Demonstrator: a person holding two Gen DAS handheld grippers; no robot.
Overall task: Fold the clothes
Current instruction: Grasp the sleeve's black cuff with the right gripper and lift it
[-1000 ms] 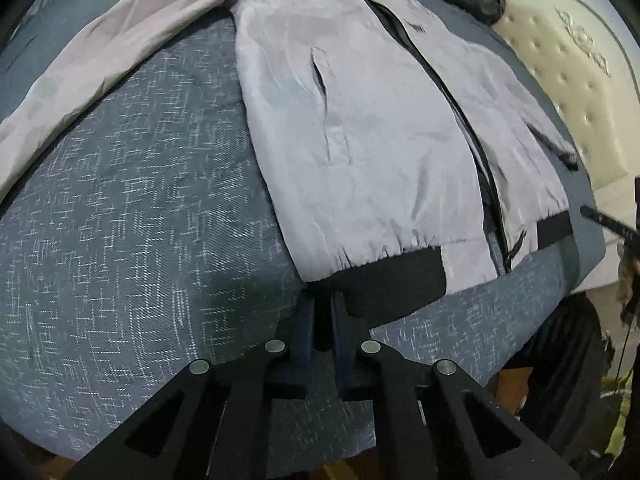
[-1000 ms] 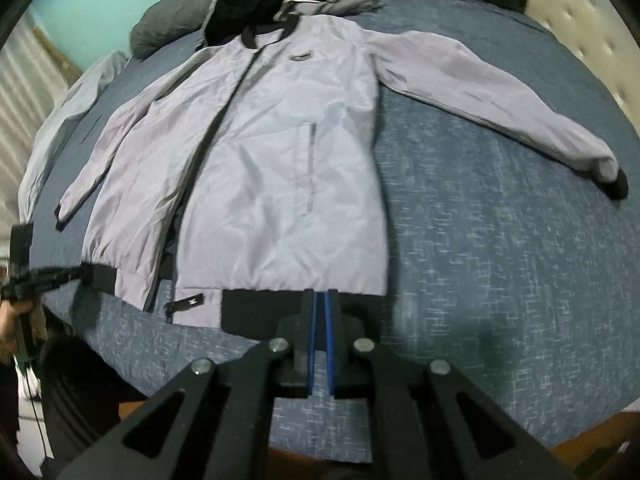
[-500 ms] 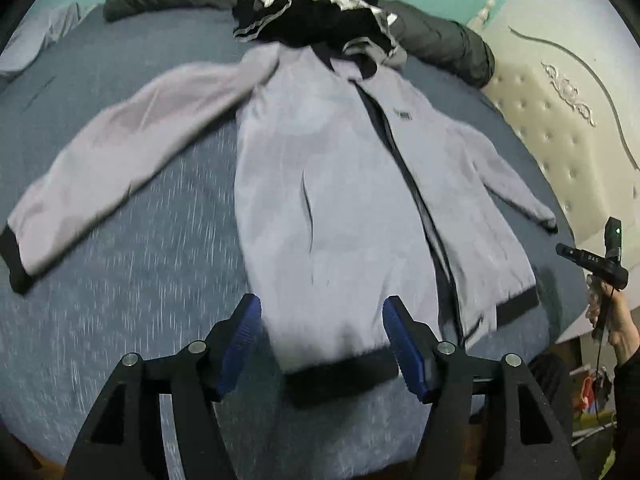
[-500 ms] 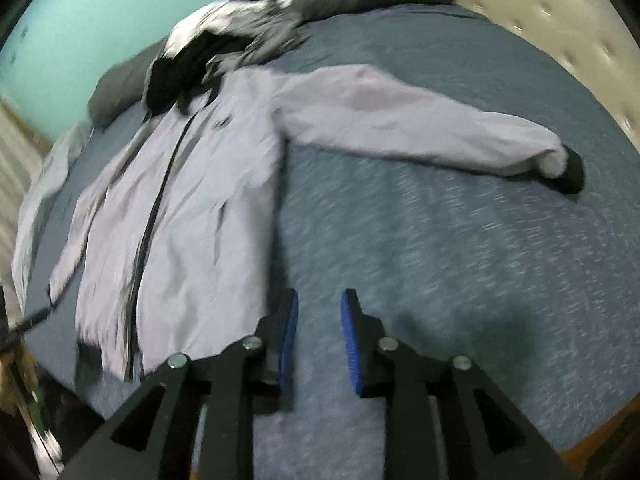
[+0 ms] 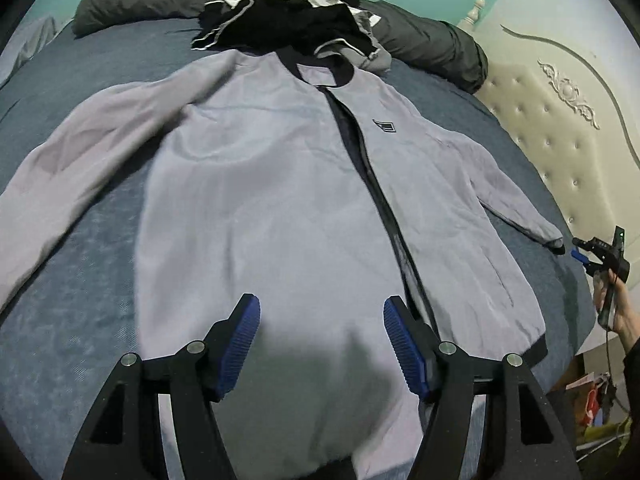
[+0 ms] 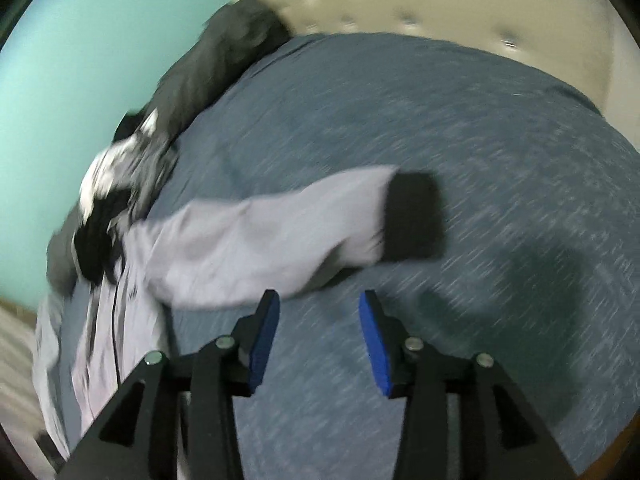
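Left gripper (image 5: pixel 322 344) gapes above jacket (image 5: pixel 280 200).

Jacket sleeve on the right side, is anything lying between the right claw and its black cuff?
Nothing visible: only bare blue bedspread separates the open right claw from the sleeve's black cuff.

Bedroom: bed (image 5: pixel 100 240), tufted headboard (image 5: pixel 560 128).
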